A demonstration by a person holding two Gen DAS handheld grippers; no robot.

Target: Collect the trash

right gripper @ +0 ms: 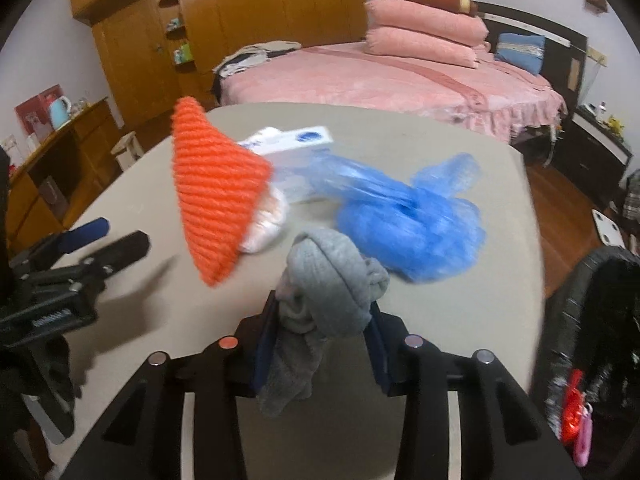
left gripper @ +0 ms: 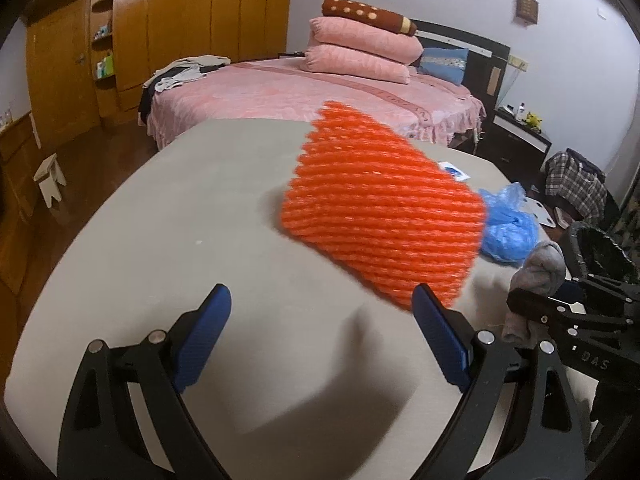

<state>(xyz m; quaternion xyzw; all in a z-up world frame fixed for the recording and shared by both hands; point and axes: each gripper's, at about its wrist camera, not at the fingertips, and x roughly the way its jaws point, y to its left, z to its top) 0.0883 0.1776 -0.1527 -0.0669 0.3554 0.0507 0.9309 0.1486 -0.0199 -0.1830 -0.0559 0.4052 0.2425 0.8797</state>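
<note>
An orange foam net sleeve (left gripper: 380, 212) lies on the beige table (left gripper: 180, 220), just ahead of my open, empty left gripper (left gripper: 322, 316); it also shows in the right wrist view (right gripper: 216, 192), partly covering a white wad (right gripper: 268, 220). A crumpled blue plastic bag (right gripper: 412, 228) lies to its right, also in the left wrist view (left gripper: 508, 228). A white and blue packet (right gripper: 296, 140) lies behind. My right gripper (right gripper: 324, 320) is shut on a grey sock (right gripper: 328, 292), held above the table; the sock shows in the left wrist view (left gripper: 536, 276).
A black-lined trash bin (right gripper: 600, 320) stands off the table's right edge, with red and pink items inside. A pink bed (left gripper: 320, 92) lies beyond the table. A wooden wardrobe (left gripper: 180, 20) and a small white stool (left gripper: 50, 178) stand at the left.
</note>
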